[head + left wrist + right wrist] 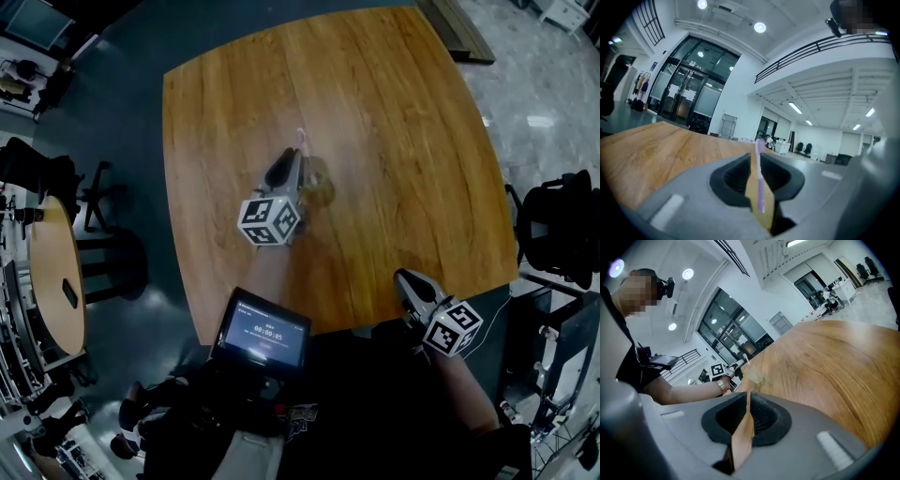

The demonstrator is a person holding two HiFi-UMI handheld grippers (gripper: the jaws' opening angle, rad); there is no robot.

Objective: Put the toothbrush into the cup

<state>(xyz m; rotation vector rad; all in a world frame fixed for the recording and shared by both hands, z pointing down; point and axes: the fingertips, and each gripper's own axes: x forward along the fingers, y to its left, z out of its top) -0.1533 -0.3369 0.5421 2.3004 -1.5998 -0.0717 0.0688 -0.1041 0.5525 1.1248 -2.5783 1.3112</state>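
A pink-and-white toothbrush [760, 183] stands upright between the jaws of my left gripper [756, 157]. Bare wood shows in the gap beside its handle, so the pads stand off it and the gripper is open. In the head view this gripper [294, 161] is at mid-table, right beside a clear cup [319, 184], and the brush [302, 141] sticks out past its tips. In the right gripper view the brush [746, 362] rises from the cup [753, 376], its lower end apparently inside. My right gripper [405, 277] hovers at the table's near edge, shut and empty [747, 394].
The wooden table [412, 141] holds only the cup. A screen [263, 335] with a timer sits at the person's chest, just off the near edge. A black chair [562, 225] stands to the right, a round side table [56, 272] to the left.
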